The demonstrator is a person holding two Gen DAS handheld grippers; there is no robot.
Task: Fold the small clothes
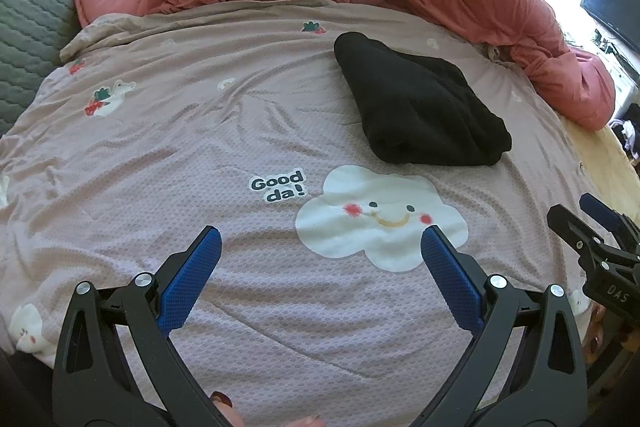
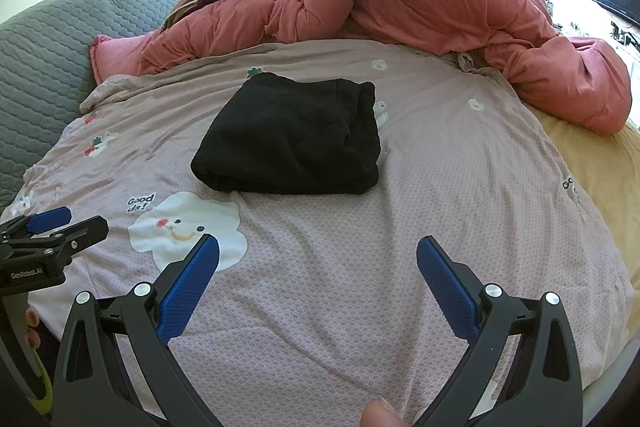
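Pink cartoon-print bedspread [image 1: 224,131] fills the bed, a salmon duvet [image 2: 440,11] bunched at its far end. Folded black garment [image 2: 292,139] lies flat mid-bed, well ahead of both tools. Left gripper [image 1: 320,239] hovers low over the cloud print [image 1: 380,215], fingers [image 1: 192,279] spread wide, holding nothing. Right gripper [image 2: 318,247] is level beside it, its 2 fingers [image 2: 448,287] likewise splayed and empty.

A folded garment [image 2: 292,139] lies on the bedspread [image 2: 440,187], with a bunched duvet [image 2: 420,7] behind it.
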